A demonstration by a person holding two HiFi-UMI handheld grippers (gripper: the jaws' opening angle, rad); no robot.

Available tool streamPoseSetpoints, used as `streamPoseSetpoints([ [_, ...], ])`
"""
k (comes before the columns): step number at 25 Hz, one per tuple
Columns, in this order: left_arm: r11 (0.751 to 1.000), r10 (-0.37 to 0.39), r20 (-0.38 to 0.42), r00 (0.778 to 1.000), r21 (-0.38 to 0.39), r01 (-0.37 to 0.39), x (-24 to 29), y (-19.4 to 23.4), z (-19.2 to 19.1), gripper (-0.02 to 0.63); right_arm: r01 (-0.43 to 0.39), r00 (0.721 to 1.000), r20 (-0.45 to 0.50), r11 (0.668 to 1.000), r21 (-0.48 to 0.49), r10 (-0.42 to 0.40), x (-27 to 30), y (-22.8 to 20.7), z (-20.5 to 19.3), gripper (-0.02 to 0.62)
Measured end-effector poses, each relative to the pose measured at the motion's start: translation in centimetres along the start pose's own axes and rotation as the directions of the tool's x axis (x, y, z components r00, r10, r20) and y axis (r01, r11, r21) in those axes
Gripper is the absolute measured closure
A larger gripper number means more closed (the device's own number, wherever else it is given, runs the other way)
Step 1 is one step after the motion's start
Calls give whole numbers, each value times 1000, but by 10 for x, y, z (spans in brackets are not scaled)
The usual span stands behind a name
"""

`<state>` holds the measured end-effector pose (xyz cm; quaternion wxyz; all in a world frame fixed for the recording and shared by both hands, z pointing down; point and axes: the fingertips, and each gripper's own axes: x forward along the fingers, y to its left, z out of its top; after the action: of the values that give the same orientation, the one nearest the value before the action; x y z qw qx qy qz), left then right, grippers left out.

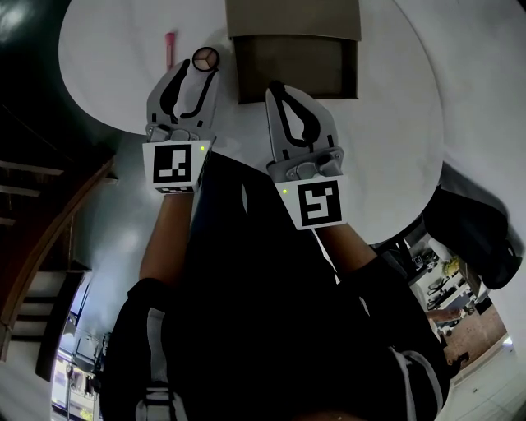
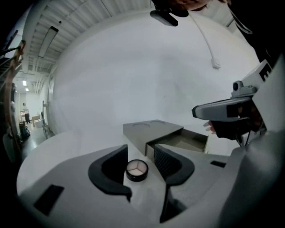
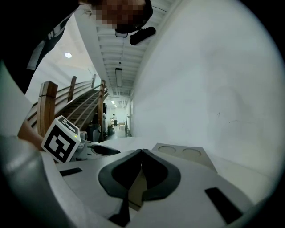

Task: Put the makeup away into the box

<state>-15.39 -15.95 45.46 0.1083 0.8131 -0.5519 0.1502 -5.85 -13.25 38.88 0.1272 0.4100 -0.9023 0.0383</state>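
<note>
Compact [image 1: 205,57] [image 2: 136,169]: round, black-rimmed, pale filling split in three, and it's lying flat on the white table [image 1: 394,123], on the far side, just left of the box's open drawer.
Left gripper [image 1: 197,72] [image 2: 140,151]: jaws spread wide, one to either side of the compact. There's a gap on each side in the left gripper view, so the pads aren't pressing on it; nothing gripped.
Box [image 1: 292,20] [image 2: 151,130] [image 3: 182,153]: grey-brown, two round recesses in its lid, standing toward the table's far edge.
Drawer [image 1: 296,70] [image 2: 185,141]: pulled out toward the person, with its left front corner just beside the compact.
Pink tube [image 1: 170,45]: slim, lying left of the compact and apart from it, closer to the table's left edge.
Right gripper [image 1: 275,85] [image 3: 142,152]: clenched, jaw tips meeting, nothing between them. It's over the table in front of the drawer, with its tips close to the drawer's front edge.
Marker cubes: one on each gripper, facing the head camera, a small green light lit beside each.
Person: dark sleeves, both forearms reaching out over the table's near edge.
</note>
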Motion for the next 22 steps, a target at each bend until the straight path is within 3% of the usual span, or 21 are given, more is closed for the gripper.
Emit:
streamPoseSetpoints([
  [11,1000,9,-131,991,-9,-11,25,9,-34,393,8,1000,-27,999,34,-7,5,1,-13,572],
  [22,998,65,-289,955,44,-54,36,10,-50,376,12,999,-30,999,53,-11,10,-2,-14,572],
])
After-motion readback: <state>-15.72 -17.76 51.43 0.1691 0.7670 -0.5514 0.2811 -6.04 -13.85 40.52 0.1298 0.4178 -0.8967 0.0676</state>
